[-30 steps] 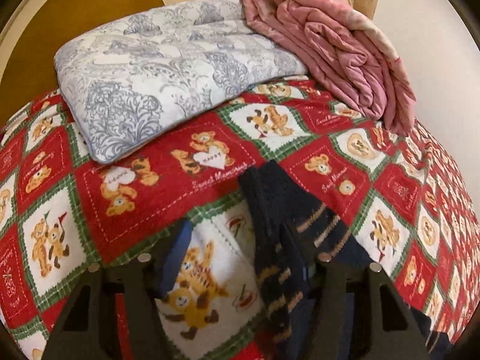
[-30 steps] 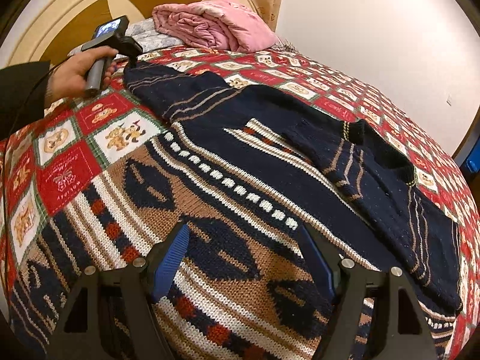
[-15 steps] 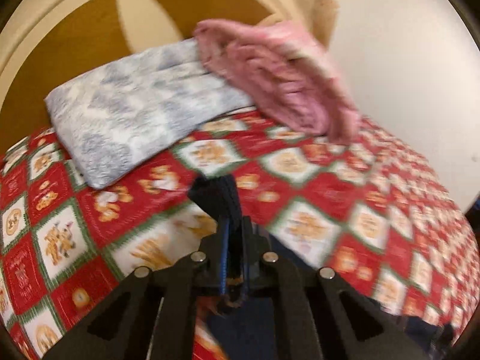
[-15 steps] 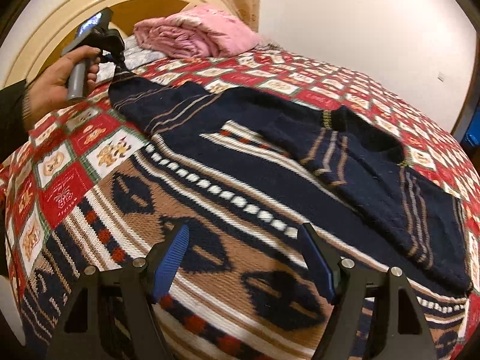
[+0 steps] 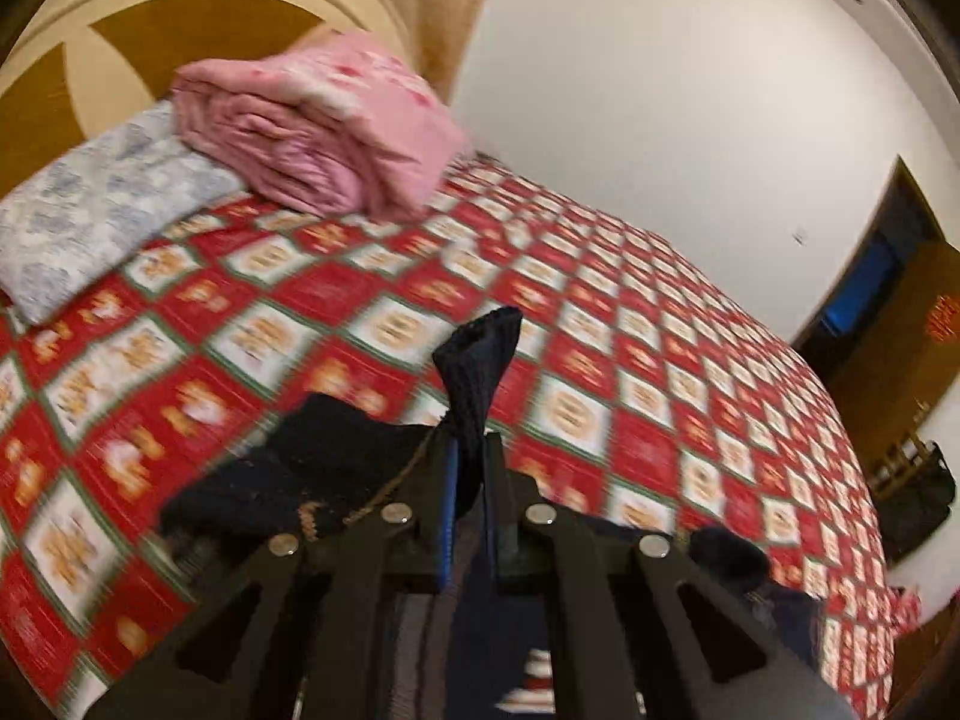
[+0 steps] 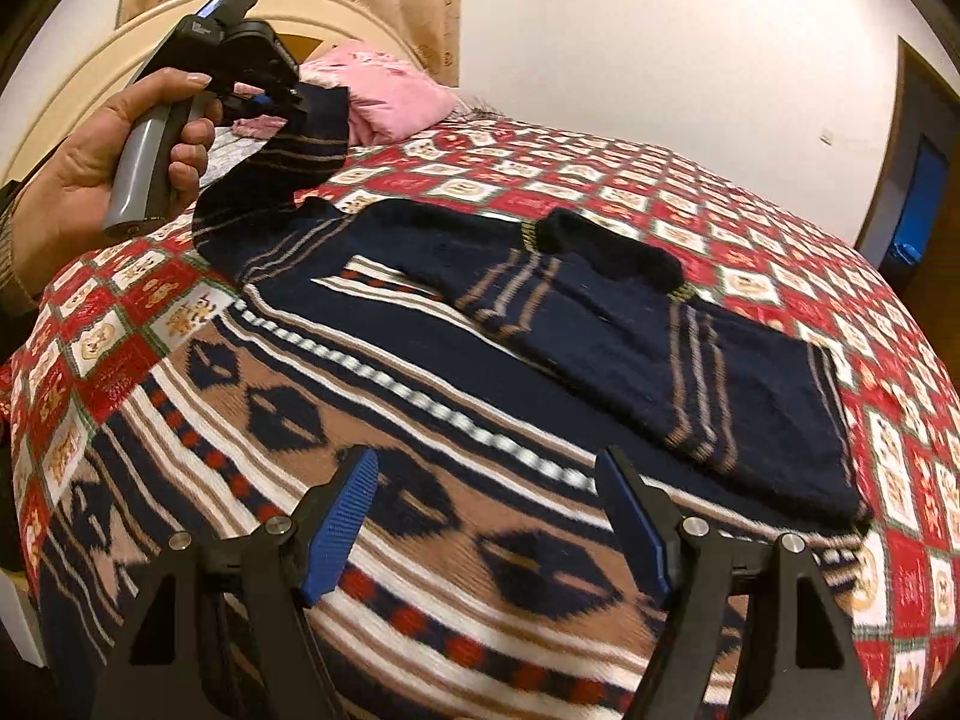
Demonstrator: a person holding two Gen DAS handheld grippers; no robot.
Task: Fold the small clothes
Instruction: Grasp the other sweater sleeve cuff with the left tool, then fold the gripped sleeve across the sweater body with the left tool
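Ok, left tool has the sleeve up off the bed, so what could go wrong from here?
The left tool pinches only the cuff end of the sleeve, so the knit could slip out mid-fold. The other sleeve already lies folded across the sweater; dragging this one over might rumple it. The right tool hangs open, pinning nothing.

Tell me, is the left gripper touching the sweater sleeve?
Touching. The left wrist view shows the left gripper shut on the sweater sleeve.

The left hand-held gripper (image 5: 468, 474) has clamped (and lifted) the sweater sleeve (image 6: 282, 168).
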